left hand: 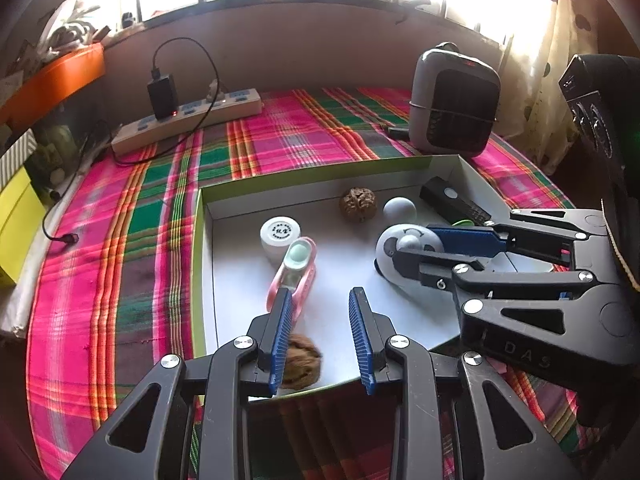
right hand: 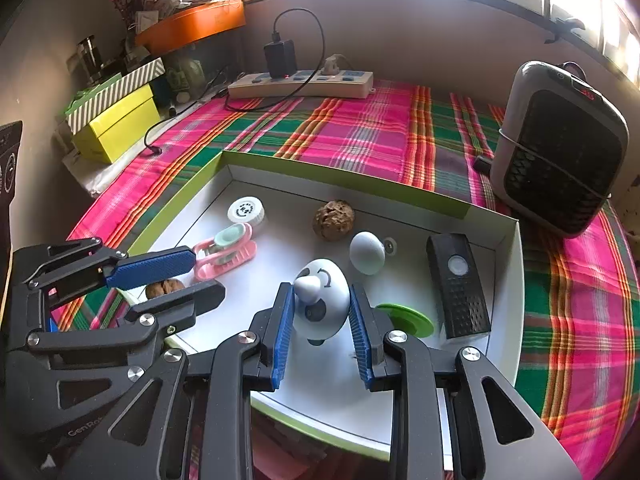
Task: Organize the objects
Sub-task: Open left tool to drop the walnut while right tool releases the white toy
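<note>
A shallow white box with a green rim (left hand: 200,240) (right hand: 280,162) lies on the plaid cloth. In it are a walnut (left hand: 358,204) (right hand: 333,219), a second walnut (left hand: 302,366) (right hand: 164,289), a white jar (left hand: 280,236) (right hand: 246,211), a pink clip with a mint pad (left hand: 296,268) (right hand: 226,250), a pale ball (left hand: 399,210) (right hand: 367,258), a black remote (left hand: 454,202) (right hand: 458,284), a green disc (right hand: 408,318) and a white egg-shaped toy (left hand: 404,258) (right hand: 322,304). My right gripper (right hand: 322,322) (left hand: 444,250) is shut on the toy. My left gripper (left hand: 324,328) (right hand: 182,276) is open over the box's near part, the second walnut by its left finger.
A grey heater (left hand: 454,100) (right hand: 560,148) stands at the back right. A power strip with a black charger (left hand: 188,116) (right hand: 300,80) lies at the back. Yellow and striped boxes (right hand: 116,120) and an orange tray (right hand: 192,24) are on the left.
</note>
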{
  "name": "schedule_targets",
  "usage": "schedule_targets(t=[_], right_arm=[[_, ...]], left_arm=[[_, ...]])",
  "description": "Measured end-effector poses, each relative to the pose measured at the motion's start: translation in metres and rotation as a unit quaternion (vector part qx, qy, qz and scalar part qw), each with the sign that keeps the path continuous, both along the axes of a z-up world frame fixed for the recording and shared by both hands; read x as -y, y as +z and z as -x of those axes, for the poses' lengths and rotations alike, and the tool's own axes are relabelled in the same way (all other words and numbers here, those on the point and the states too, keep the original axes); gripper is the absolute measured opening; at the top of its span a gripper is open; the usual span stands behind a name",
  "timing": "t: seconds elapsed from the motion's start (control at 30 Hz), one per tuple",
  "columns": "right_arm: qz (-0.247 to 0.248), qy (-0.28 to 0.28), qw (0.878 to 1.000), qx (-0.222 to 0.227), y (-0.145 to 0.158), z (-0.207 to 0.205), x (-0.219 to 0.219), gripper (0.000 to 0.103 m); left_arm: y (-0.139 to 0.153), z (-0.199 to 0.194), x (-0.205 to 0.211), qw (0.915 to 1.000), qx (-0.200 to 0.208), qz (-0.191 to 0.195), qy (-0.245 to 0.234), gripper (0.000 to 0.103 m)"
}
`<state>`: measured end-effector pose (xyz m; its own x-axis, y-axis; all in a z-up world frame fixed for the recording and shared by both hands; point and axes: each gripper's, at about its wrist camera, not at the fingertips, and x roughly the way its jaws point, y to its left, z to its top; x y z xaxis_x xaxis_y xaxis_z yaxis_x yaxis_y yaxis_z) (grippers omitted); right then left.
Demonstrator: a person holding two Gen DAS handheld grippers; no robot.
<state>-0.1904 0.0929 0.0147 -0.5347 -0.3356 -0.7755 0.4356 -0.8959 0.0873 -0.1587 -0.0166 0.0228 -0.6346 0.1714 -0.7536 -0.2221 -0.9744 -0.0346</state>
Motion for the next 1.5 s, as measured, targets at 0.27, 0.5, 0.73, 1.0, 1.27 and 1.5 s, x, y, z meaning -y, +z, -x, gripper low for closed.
schedule_targets(t=[0.27, 0.5, 0.73, 1.0, 1.27, 1.5], right_arm=[[0.002, -0.005, 1.000, -0.002, -0.0009, 0.0003, -0.0012, 0.029], [0.005, -0.011, 1.000, -0.004, -0.0013, 0.0018, -0.0041, 0.029], [0.005, -0.012, 1.000, -0.006, -0.0019, 0.0006, -0.0043, 0.029], [0.009, -0.018, 1.000, -0.007, -0.0024, 0.0003, -0.0065, 0.029], [0.012, -0.018, 1.000, -0.008, -0.0021, -0.0003, -0.0072, 0.031], [0.012, -0.019, 1.000, -0.009, -0.0015, -0.0008, -0.0063, 0.037]], left_arm=[[-0.0024, 0.0000, 0.0006, 1.0000, 0.003, -0.003, 0.000, 0.027], [-0.0044, 0.0000, 0.0030, 0.9999, 0.006, -0.007, 0.004, 0.027], [-0.0050, -0.0001, 0.0036, 0.9999, 0.006, -0.007, 0.007, 0.027], [-0.0044, -0.0014, 0.0031, 0.9999, 0.005, -0.005, 0.009, 0.027], [-0.0047, -0.0024, 0.0041, 0.9999, 0.003, -0.006, 0.009, 0.027], [-0.0043, -0.0022, 0.0042, 0.9999, 0.003, -0.006, 0.009, 0.027]])
